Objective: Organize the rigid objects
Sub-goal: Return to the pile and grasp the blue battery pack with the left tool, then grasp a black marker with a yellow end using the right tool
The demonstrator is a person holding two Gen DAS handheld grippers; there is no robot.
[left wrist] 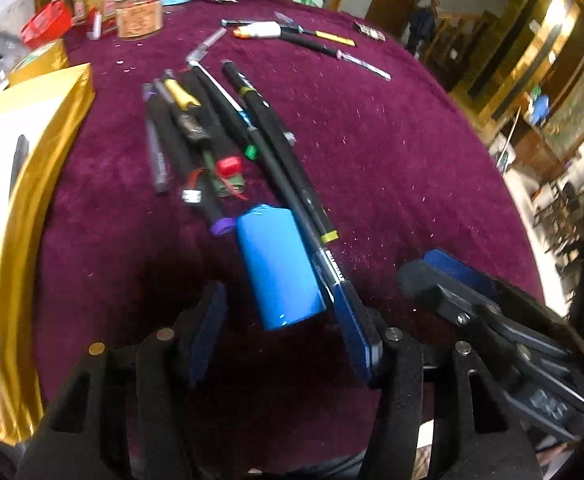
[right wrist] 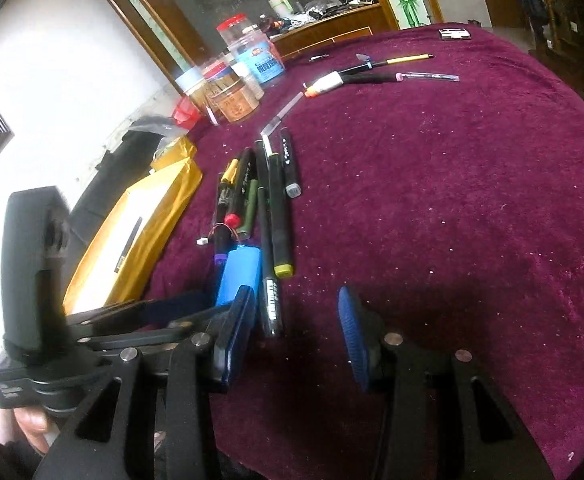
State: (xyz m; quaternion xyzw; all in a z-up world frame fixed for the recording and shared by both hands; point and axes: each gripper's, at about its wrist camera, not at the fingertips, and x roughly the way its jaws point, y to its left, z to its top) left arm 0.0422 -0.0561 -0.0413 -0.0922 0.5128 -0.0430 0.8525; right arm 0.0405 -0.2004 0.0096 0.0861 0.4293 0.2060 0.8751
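Observation:
A blue battery pack lies on the purple cloth, at the near end of a pile of black markers and pens. My left gripper is open, its pads on either side of the pack's near end, not closed on it. The pack and the pile also show in the right wrist view. My right gripper is open and empty, low over the cloth just right of the pack; a clear-capped pen lies beside its left pad.
A gold padded envelope lies at the left edge of the table. Jars and tins stand at the far left. More pens and a knife lie farther back. The right gripper's body is close on the right.

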